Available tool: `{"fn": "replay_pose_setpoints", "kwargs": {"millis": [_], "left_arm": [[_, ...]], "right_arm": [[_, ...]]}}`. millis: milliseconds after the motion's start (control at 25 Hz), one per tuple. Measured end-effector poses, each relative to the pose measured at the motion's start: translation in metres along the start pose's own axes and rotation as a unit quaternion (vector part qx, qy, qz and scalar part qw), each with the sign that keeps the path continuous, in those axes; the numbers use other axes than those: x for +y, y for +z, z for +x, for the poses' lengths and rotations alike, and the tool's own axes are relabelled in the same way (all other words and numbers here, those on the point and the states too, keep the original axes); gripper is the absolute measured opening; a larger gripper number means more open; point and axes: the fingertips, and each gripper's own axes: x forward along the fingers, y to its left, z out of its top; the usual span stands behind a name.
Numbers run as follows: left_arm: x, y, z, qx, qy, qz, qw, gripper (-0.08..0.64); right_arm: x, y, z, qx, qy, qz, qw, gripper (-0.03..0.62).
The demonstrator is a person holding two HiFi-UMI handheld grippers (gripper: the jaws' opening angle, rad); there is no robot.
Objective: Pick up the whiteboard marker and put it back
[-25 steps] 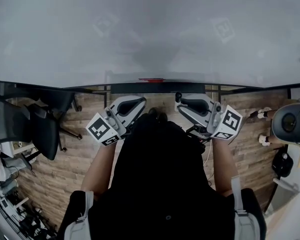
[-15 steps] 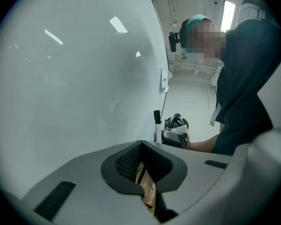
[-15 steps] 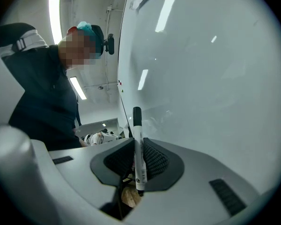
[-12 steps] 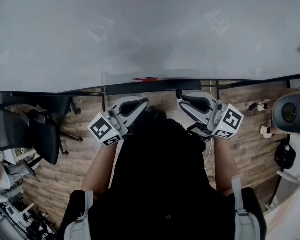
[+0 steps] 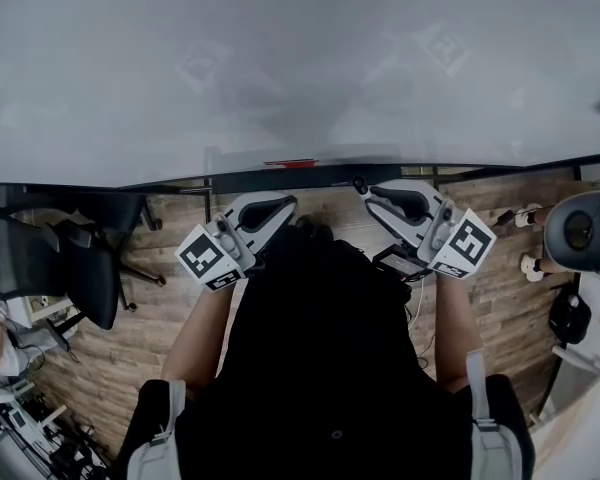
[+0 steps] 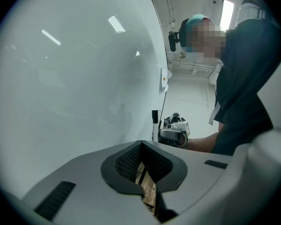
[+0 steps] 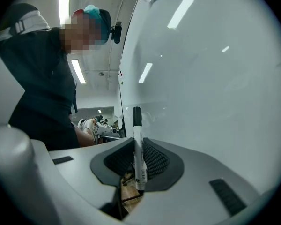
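The whiteboard marker (image 7: 137,146), white with a black cap (image 5: 359,184), stands upright between the jaws of my right gripper (image 7: 136,165), which is shut on its body. In the head view the right gripper (image 5: 372,190) is at the right, just below the whiteboard's tray (image 5: 250,177). My left gripper (image 5: 276,208) hovers at the left at the same height, its jaws shut with nothing between them (image 6: 143,165). From the left gripper view the marker's cap (image 6: 155,118) shows beside the whiteboard (image 6: 75,78), above the right gripper (image 6: 174,131).
The large whiteboard (image 5: 300,58) fills the top of the head view; a small red thing (image 5: 291,164) lies on its tray. A black office chair (image 5: 65,258) stands on the wooden floor at the left. A round grey device (image 5: 583,230) and a dark bag (image 5: 570,313) are at the right.
My right gripper with the marker has drifted slightly to the right. The left gripper has hardly moved.
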Motion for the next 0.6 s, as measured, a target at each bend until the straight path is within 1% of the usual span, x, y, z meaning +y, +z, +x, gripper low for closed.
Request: {"fn": "replay_pose_setpoints", "kwargs": {"millis": [240,440,600], "left_arm": [[0.003,0.000,-0.003,0.002,0.001,0.002,1.0000,0.012],[0.003,0.001,0.001,0.003,-0.001,0.003,1.0000,0.012],[0.005,0.001,0.002,0.002,-0.004,0.003,1.0000,0.012]], "right_arm": [[-0.001,0.000,0.010,0.035,-0.009,-0.051,0.998,0.069],[0.001,0.014,0.016,0.032,-0.027,-0.071,0.997,0.069],[0.001,0.019,0.019,0.038,-0.041,-0.101,0.993,0.069]]}}
